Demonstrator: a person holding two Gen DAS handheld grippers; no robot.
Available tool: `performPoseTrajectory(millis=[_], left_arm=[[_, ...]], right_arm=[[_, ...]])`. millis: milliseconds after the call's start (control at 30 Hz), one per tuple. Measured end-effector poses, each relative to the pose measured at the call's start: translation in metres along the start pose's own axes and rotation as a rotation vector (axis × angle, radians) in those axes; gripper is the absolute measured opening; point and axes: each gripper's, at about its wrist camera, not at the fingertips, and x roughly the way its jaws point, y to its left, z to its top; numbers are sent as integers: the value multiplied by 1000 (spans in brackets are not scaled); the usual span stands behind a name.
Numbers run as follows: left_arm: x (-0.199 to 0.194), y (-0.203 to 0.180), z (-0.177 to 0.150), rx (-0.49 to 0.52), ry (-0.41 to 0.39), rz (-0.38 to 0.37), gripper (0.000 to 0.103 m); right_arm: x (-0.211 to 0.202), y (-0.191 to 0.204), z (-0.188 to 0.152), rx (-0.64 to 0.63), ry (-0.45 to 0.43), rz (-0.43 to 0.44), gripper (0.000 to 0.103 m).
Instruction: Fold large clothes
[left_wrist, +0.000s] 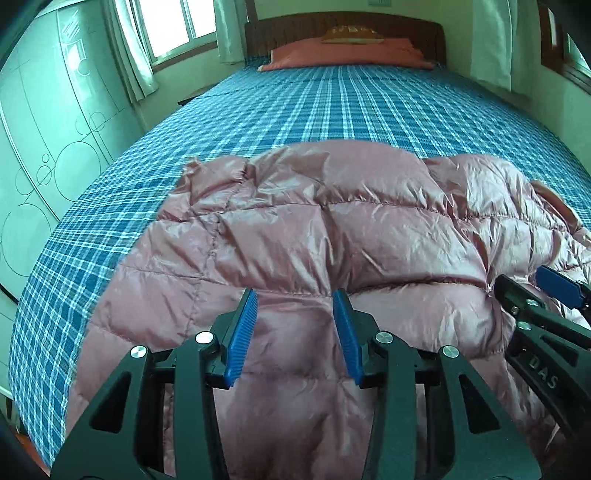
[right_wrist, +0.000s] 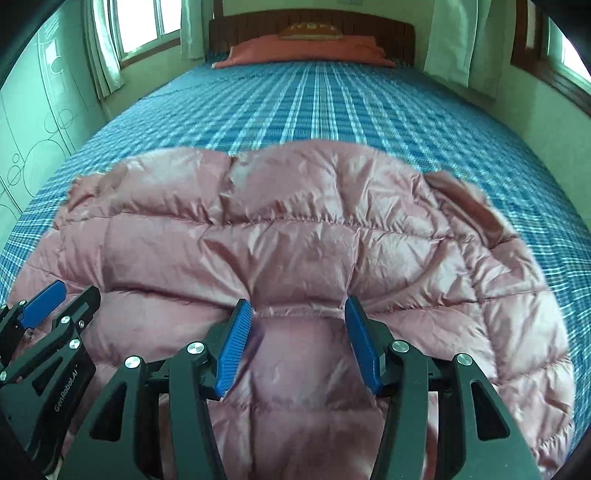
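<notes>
Far left in both views stands a pale green wardrobe (left_wrist: 40, 155) with circles drawn on its doors, and beside it, upper left, a curtained window (left_wrist: 173, 26).

The bed (left_wrist: 332, 110), under a blue plaid sheet, runs from the lower edge of the frame up to a dark wooden headboard (left_wrist: 343, 27) at the top centre, with a salmon pillow (left_wrist: 343, 55) lying against it.

The pink quilted down jacket (left_wrist: 332, 236) lies on the near end of the bed and fills the lower half of both frames. Its long axis runs left to right, across the bed rather than along it. A crumpled end sits at the left of the frame; what looks like a collar with a darker pink lining (right_wrist: 476, 214) turns up at the right, so the jacket seems to point rightward.

The left gripper (left_wrist: 295, 299) sits at bottom centre of its own view, blue pads pressed into a puffed fold of jacket that bulges between them; the grip looks clamped on the fabric.

The right gripper (right_wrist: 297, 308) is just beside it, seen at the right edge of the left view. Its pads stand a little wider and pinch a gathered ridge of the same jacket between them.

At the far right hang another pale curtain (right_wrist: 454, 40) and a wood-framed window (right_wrist: 554, 55).
</notes>
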Motion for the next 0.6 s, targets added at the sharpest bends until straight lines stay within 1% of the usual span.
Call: performPoseTrajectory(millis=[33, 100, 200, 300, 400, 500, 600], left_arm=[[1, 2, -3, -4, 11, -7, 43], [8, 5, -11, -16, 25, -20, 44], [12, 2, -17, -1, 3, 0, 45], [14, 0, -16, 2, 7, 3, 45], [9, 2, -12, -8, 1, -6, 45], [-2, 14, -14, -43, -6, -17, 45], [-5, 21, -20, -59, -11, -22, 45]], right_arm=[[-4, 0, -4, 4, -9, 6, 53], [1, 1, -12, 2, 0, 12, 53], [12, 3, -24, -13, -10, 6, 54], [14, 4, -23, -10, -1, 3, 54], [0, 6, -20, -11, -16, -25, 53], [-12, 15, -20, -30, -27, -29, 53], [-5, 17, -26, -42, -18, -38, 54]])
